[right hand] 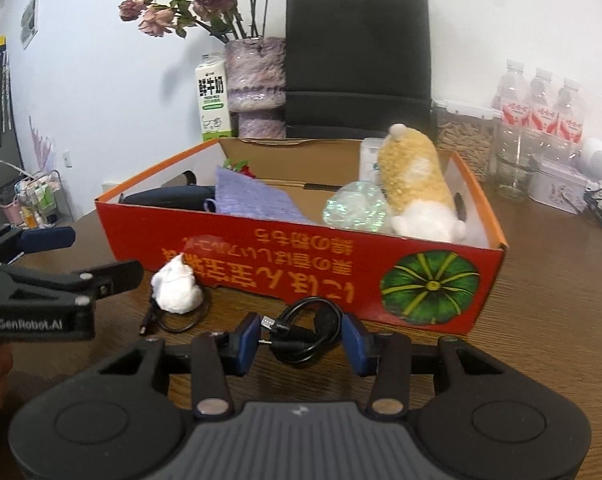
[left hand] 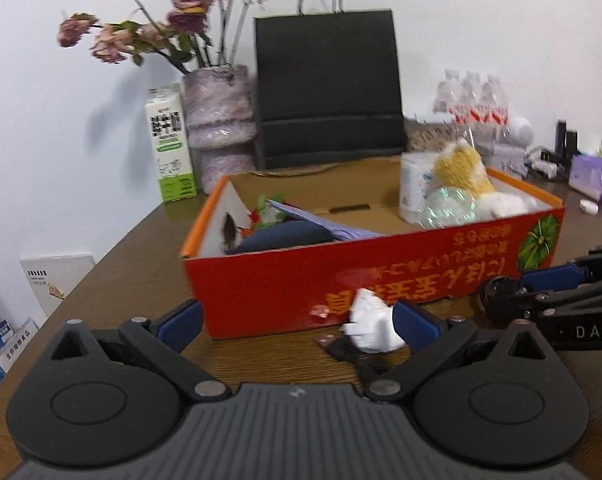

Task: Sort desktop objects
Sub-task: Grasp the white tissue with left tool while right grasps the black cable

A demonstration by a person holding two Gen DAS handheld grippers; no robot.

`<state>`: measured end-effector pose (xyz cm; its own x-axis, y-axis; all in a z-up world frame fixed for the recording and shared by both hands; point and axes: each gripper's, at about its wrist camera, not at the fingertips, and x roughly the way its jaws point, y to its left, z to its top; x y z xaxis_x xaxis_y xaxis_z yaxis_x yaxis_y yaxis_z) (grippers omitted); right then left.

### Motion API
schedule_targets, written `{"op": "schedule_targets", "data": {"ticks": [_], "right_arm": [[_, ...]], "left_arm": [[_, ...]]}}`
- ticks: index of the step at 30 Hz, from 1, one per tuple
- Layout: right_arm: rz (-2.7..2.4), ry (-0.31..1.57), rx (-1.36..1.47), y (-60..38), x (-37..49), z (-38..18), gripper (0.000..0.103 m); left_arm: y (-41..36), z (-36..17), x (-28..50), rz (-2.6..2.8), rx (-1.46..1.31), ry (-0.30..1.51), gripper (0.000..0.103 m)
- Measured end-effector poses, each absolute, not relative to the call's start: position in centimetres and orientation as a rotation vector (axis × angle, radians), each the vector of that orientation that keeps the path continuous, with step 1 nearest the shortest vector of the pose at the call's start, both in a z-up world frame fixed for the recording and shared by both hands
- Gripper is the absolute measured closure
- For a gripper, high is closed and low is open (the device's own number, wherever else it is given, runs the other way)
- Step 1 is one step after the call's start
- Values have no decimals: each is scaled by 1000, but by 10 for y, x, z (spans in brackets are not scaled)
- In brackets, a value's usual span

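Observation:
A red cardboard box (left hand: 341,280) (right hand: 301,264) stands open on the brown desk. It holds a yellow-white plush toy (right hand: 417,188), a shiny ball (right hand: 357,208), a purple cloth (right hand: 249,196) and a dark blue item (right hand: 169,196). In front of the box lies a crumpled white tissue (left hand: 371,324) (right hand: 177,288) on top of a thin black wire (right hand: 173,322). My left gripper (left hand: 299,320) (right hand: 107,254) is open, and the tissue sits just inside its right finger. My right gripper (right hand: 303,340) (left hand: 513,292) is shut on a coiled black cable (right hand: 305,332).
Behind the box stand a black paper bag (right hand: 357,60), a vase of dried roses (right hand: 255,76) and a milk carton (right hand: 213,100). Water bottles (right hand: 541,112), a glass (right hand: 515,176) and a tin (right hand: 557,192) crowd the back right. The desk edge drops off at the left.

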<state>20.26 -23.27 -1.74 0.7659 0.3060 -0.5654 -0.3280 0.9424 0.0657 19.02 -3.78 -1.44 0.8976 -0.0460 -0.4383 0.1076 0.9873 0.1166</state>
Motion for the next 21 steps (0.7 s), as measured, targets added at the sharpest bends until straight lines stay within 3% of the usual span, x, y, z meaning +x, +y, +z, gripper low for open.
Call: {"op": "schedule_targets", "data": {"ticks": [3, 7, 11, 15, 21], "right_arm": [[340, 615, -34, -238, 204, -19, 59], [330, 615, -32, -243, 203, -19, 59], [322, 627, -25, -245, 204, -21, 59], [322, 630, -32, -243, 203, -23, 59], [324, 626, -37, -242, 201, -23, 59]], "left_arm": [[-49, -16, 196, -114, 141, 469, 10], [-61, -21, 206, -122, 146, 525, 35], [-63, -24, 211, -150, 87, 567, 51], [-63, -25, 208, -155, 80, 568, 75], [-58, -21, 199, -153, 80, 530, 78]]}}
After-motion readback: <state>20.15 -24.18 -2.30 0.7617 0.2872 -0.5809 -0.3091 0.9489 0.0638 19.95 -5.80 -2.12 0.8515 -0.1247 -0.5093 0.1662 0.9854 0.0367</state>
